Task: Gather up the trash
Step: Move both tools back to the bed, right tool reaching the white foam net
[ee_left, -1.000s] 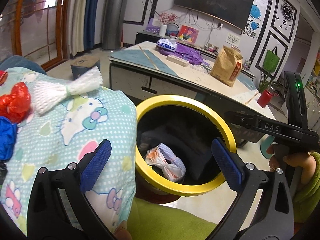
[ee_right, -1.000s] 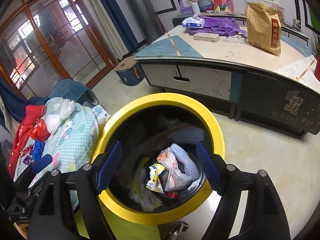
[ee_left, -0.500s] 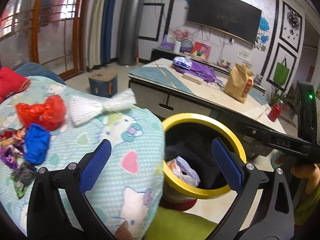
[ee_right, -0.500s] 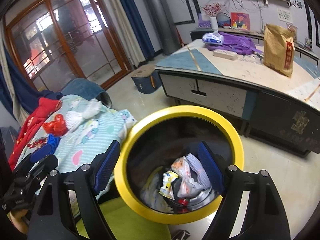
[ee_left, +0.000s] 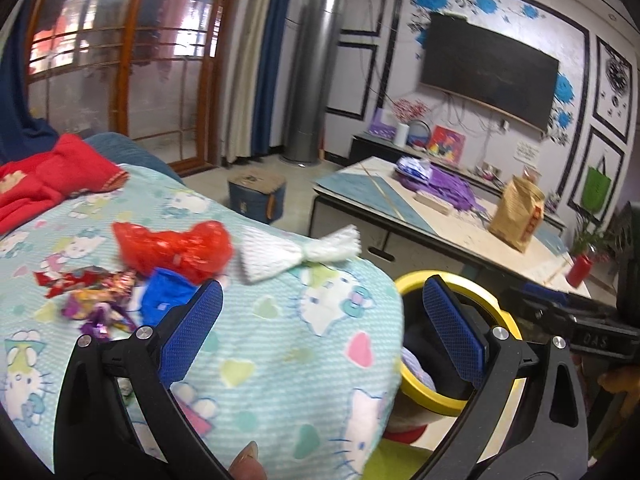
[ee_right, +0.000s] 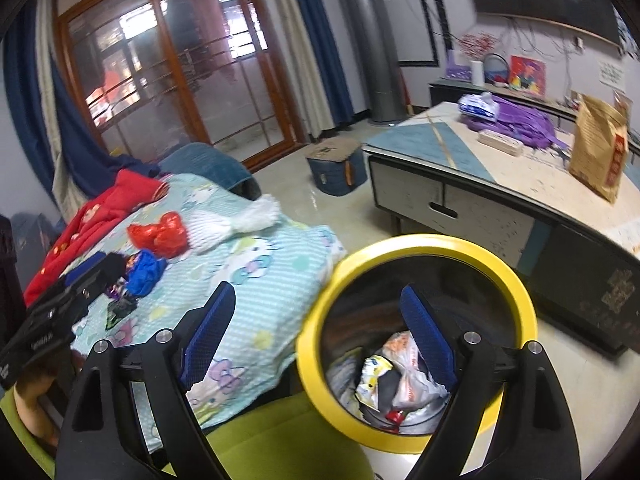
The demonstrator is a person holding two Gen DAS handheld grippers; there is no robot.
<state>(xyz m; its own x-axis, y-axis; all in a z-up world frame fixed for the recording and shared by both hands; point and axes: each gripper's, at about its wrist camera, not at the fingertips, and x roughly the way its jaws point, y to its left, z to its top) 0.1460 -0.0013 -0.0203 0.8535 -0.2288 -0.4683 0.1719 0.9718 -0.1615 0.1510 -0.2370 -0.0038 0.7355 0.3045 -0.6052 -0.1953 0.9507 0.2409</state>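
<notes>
Under the left gripper (ee_left: 320, 312), with its matt black plastic frame and blue pads (ee_left: 190, 328) of fine rough mesh texture, lies a pale green printed cloth blanket (ee_left: 280, 344), soft and matt. Ahead of its left finger sit a crinkled glossy red plastic bag (ee_left: 176, 246), a crumpled blue plastic bag (ee_left: 166, 294) and shiny foil sweet wrappers (ee_left: 92, 292); further ahead, a white foam net sleeve (ee_left: 288, 254), rough and matt. Below the right gripper (ee_right: 320, 328), a black bin with a smooth glossy yellow plastic rim (ee_right: 400, 248) holds thin crumpled plastic bags (ee_right: 404, 376).
</notes>
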